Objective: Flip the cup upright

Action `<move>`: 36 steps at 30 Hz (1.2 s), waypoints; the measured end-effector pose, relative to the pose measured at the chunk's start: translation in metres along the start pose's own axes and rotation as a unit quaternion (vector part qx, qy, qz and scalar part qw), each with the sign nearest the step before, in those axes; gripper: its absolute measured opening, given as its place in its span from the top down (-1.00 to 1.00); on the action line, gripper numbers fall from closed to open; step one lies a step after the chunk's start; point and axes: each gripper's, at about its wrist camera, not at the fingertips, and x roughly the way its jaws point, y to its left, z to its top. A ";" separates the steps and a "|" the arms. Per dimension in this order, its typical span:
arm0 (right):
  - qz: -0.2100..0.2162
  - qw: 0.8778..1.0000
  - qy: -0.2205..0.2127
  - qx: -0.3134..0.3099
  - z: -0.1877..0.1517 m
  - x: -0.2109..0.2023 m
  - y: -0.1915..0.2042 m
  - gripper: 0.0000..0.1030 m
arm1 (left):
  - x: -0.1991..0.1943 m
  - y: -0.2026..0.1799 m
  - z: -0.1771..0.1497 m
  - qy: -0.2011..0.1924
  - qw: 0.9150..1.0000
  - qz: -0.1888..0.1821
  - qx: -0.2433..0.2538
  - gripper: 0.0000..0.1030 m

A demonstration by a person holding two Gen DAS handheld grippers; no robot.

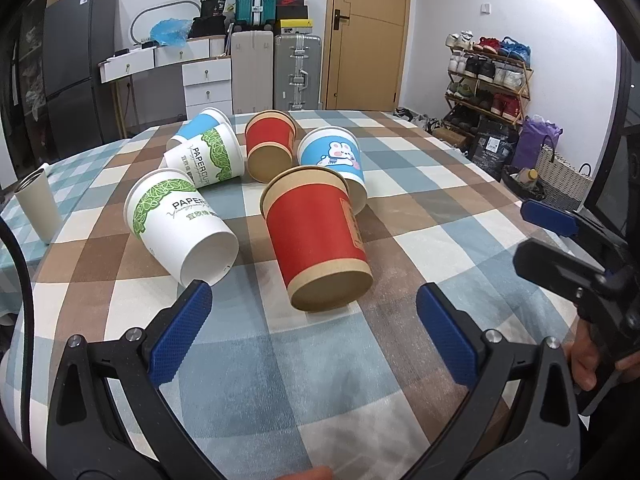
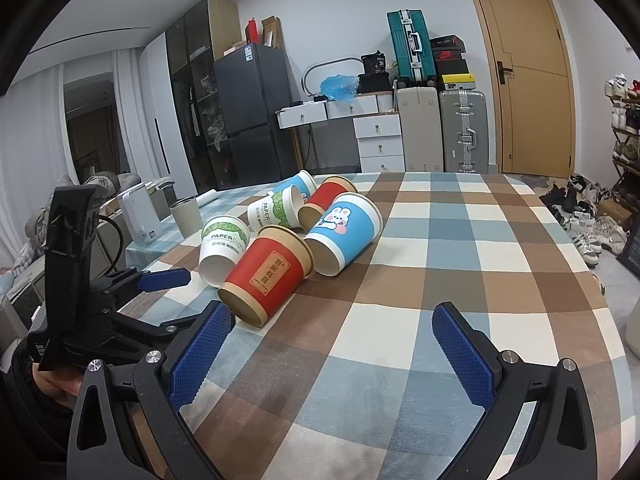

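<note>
Several paper cups lie on their sides on the checked tablecloth. The nearest is a red cup, its base toward me; it also shows in the right wrist view. Left of it lies a white and green cup. Behind are a blue rabbit cup, a second red cup and more white, green and blue cups. My left gripper is open and empty, just in front of the red cup. My right gripper is open and empty, to the right of the cups.
A grey tumbler stands upright at the table's left edge. The right gripper shows at the right in the left wrist view, the left gripper at the left in the right wrist view. Suitcases, drawers and a shoe rack stand beyond the table.
</note>
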 end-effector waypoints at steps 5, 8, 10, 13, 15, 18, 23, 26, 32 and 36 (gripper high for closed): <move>0.000 1.000 0.001 -0.002 0.000 0.002 0.000 -1.00 | 0.016 -0.001 0.006 0.023 1.000 -0.002 -0.004 -0.82; 0.000 1.000 0.002 -0.004 -0.001 0.002 0.000 -1.00 | 0.023 0.000 0.009 0.027 1.000 -0.005 -0.009 -0.81; 0.001 1.000 0.003 -0.003 -0.001 0.003 0.000 -1.00 | 0.026 0.000 0.011 0.027 1.000 -0.006 -0.009 -0.80; 0.001 1.000 0.003 -0.003 -0.002 0.003 0.001 -1.00 | 0.034 0.000 0.017 0.034 0.999 -0.002 -0.011 -0.74; 0.001 1.000 0.003 -0.003 -0.002 0.004 0.000 -1.00 | 0.040 0.000 0.020 0.046 0.999 -0.012 -0.017 -0.53; 0.001 1.000 0.004 -0.004 -0.002 0.004 0.000 -1.00 | 0.045 0.000 0.022 0.052 0.998 -0.017 -0.022 -0.30; 0.001 1.000 0.005 -0.004 -0.002 0.004 0.001 -1.00 | 0.043 0.001 0.021 0.051 0.998 -0.021 -0.033 -0.04; 0.001 1.000 0.005 -0.004 -0.003 0.004 0.001 -1.00 | 0.038 0.001 0.018 0.045 0.998 -0.018 -0.034 -0.03; 0.004 1.000 0.004 -0.004 -0.003 0.005 0.002 -1.00 | 0.023 0.005 0.009 0.032 0.998 -0.012 -0.049 -0.03; 0.009 1.000 0.006 -0.006 -0.004 0.006 0.006 -1.00 | 0.007 0.006 0.003 0.017 0.998 -0.005 -0.054 -0.03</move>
